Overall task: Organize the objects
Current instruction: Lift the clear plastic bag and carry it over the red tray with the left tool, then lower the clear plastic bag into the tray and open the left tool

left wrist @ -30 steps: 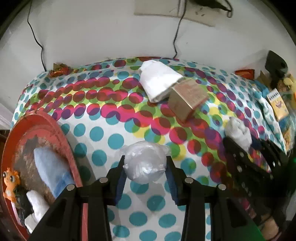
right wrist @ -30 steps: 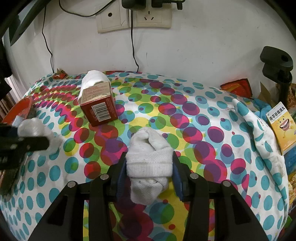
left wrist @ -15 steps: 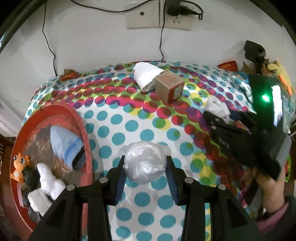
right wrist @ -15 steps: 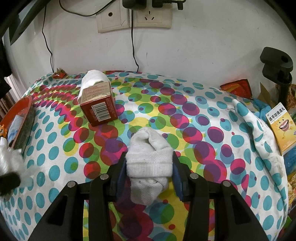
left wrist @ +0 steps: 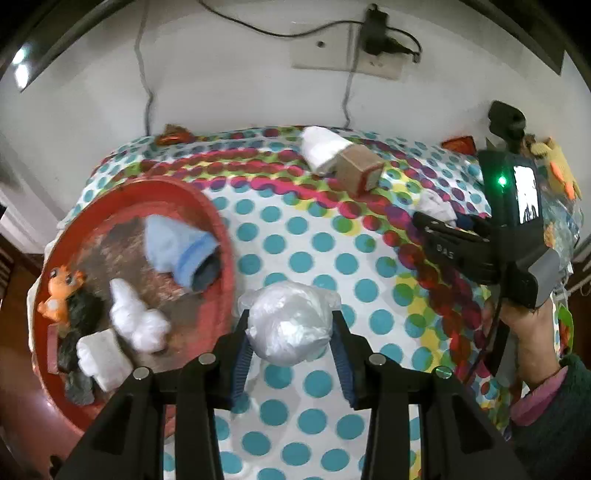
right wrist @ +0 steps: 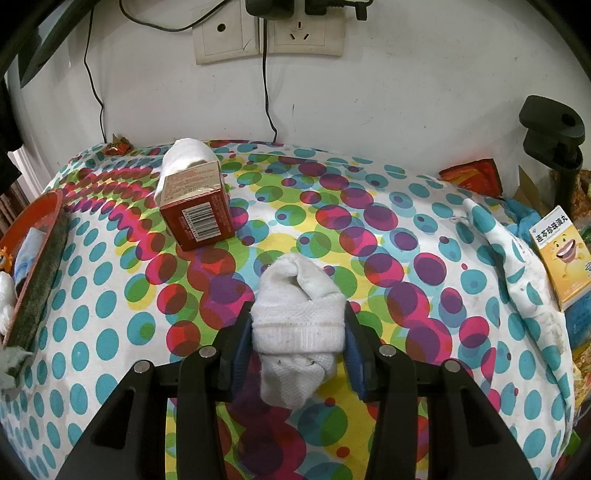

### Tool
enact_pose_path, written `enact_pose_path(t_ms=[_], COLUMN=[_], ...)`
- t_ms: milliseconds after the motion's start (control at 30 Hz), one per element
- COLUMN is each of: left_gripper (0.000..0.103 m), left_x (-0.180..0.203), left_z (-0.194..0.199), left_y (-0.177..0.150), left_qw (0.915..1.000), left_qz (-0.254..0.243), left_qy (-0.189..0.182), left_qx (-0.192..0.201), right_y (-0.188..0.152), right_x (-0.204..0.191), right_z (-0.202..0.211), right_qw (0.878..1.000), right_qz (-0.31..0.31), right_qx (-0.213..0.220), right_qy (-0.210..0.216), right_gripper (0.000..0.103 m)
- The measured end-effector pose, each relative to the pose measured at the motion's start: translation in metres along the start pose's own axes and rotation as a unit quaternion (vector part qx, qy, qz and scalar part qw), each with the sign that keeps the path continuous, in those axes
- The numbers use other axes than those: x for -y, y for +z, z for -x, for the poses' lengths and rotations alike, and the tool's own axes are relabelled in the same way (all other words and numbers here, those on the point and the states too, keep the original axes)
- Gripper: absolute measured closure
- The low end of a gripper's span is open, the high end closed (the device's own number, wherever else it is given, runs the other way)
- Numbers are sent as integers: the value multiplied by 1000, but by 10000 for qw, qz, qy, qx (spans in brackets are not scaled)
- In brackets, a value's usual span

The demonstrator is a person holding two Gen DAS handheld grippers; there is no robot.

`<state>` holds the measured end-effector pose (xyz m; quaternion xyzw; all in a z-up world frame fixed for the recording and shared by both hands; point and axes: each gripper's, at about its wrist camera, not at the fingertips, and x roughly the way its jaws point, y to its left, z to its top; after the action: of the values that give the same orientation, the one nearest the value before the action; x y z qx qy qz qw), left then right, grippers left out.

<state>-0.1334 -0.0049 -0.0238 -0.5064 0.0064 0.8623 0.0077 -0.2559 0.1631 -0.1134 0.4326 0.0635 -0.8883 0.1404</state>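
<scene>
My left gripper [left wrist: 291, 334] is shut on a balled-up white plastic bag [left wrist: 290, 323], held above the dotted cloth just right of the red tray [left wrist: 129, 192]. That tray holds a blue sock [left wrist: 177, 247], an orange toy [left wrist: 61, 290], a dark furry thing and white bundles [left wrist: 135, 319]. My right gripper [right wrist: 297, 332] is shut on a rolled white sock [right wrist: 295, 321] over the middle of the cloth. From the left wrist view the right gripper [left wrist: 439, 225] shows at the right, in a person's hand. A red-brown box [right wrist: 195, 210] leans on another white sock [right wrist: 184, 155] near the wall.
The table wears a colourful dotted cloth [right wrist: 369, 229]. A yellow carton [right wrist: 563, 254], a black clamp stand [right wrist: 554, 136] and a red packet [right wrist: 471, 175] crowd the right edge. A small red wrapper [right wrist: 118, 147] lies at the back left. Cables hang from wall sockets [right wrist: 269, 33].
The left gripper has risen and drawn back toward the left with the bag; the red tray now sits closer and fuller in its view. The right gripper and its sock have stayed still.
</scene>
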Motion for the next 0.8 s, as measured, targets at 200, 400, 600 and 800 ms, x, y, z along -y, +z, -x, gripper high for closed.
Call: enact_pose_path(t_ms=[200, 400, 600, 800], left_gripper=[63, 63, 63, 63], left_x=[-27, -60, -93, -125], left_z=[18, 27, 32, 30], left_y=[-2, -3, -6, -9], left_qw=[9991, 9972, 9940, 9901], left_qz=[250, 548, 893, 1191], left_qy=[227, 373, 473, 631], left_qx=[269, 355, 417, 381], right_y=[0, 0, 1, 0], right_x=[0, -1, 0, 2], right_z=[0, 0, -1, -1], right_qw=[10000, 10000, 10000, 10000], right_qz=[9, 11, 18, 17], right_qx=[-2, -3, -7, -6], right_qy=[-11, -17, -29, -32], right_gripper=[60, 60, 60, 60])
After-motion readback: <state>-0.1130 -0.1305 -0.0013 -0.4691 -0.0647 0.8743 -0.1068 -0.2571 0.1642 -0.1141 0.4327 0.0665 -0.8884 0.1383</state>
